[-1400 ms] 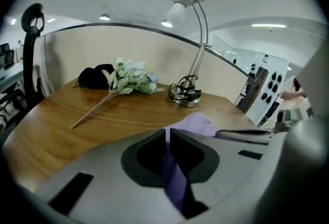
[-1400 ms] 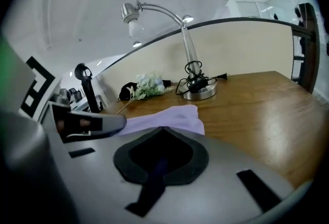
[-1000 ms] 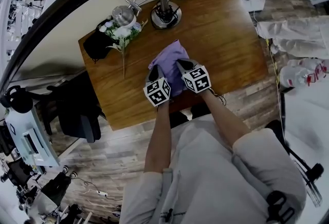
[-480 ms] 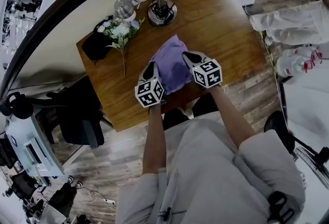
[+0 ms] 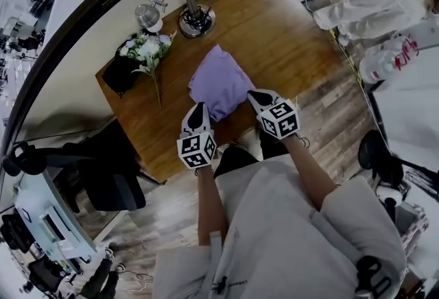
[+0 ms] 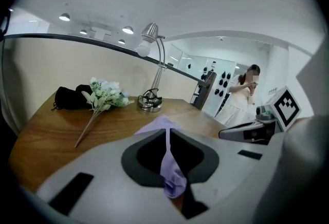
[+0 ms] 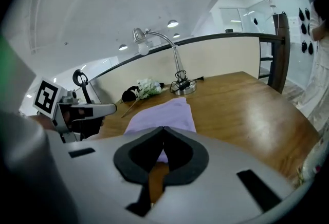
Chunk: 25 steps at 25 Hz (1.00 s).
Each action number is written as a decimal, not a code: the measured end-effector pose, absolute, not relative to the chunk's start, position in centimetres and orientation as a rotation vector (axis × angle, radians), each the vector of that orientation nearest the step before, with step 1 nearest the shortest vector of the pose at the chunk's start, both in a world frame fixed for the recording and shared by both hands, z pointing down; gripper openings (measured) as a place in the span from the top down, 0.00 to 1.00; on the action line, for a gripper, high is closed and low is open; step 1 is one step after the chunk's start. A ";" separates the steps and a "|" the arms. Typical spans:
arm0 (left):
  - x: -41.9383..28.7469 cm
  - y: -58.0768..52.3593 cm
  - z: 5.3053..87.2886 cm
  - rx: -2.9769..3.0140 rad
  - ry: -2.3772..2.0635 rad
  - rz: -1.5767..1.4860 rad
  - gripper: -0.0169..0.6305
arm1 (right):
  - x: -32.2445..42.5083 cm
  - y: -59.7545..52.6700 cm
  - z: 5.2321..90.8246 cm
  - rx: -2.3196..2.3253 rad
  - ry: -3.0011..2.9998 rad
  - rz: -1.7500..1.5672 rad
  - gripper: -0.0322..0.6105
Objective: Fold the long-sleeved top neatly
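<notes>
Already seems folded compact: long-sleeved top (image 5: 218, 79), mid-frame on table (image 5: 291, 37). Pinched at lower corners by left gripper (image 5: 198, 108) and right gripper (image 5: 253, 94), both clamped onto fabric. Probably needs only final straightening.

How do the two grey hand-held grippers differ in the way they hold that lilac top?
The left gripper has a thick bunch of the lilac long-sleeved top drooping through its jaws; the right gripper pinches only a thin edge. The left gripper's jaws stand slightly parted by the cloth; the right gripper's meet almost fully. Both are shut on the top's near edge, above the wooden table.
</notes>
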<state>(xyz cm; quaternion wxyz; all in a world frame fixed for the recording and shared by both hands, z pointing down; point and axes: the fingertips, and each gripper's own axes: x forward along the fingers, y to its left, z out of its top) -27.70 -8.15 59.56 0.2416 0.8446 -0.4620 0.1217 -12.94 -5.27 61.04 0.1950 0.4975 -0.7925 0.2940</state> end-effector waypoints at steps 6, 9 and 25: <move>-26.5 -3.1 58.5 2.260 -1.299 0.354 0.91 | -10.9 -1.5 59.1 1.450 -2.205 0.757 0.94; -26.2 -2.1 57.9 2.241 -1.369 0.391 0.91 | -11.2 -1.0 57.9 1.380 -2.260 0.703 0.94; -20.5 6.8 56.3 2.157 -1.558 0.352 0.91 | -10.3 5.8 56.8 1.112 -2.457 0.547 0.95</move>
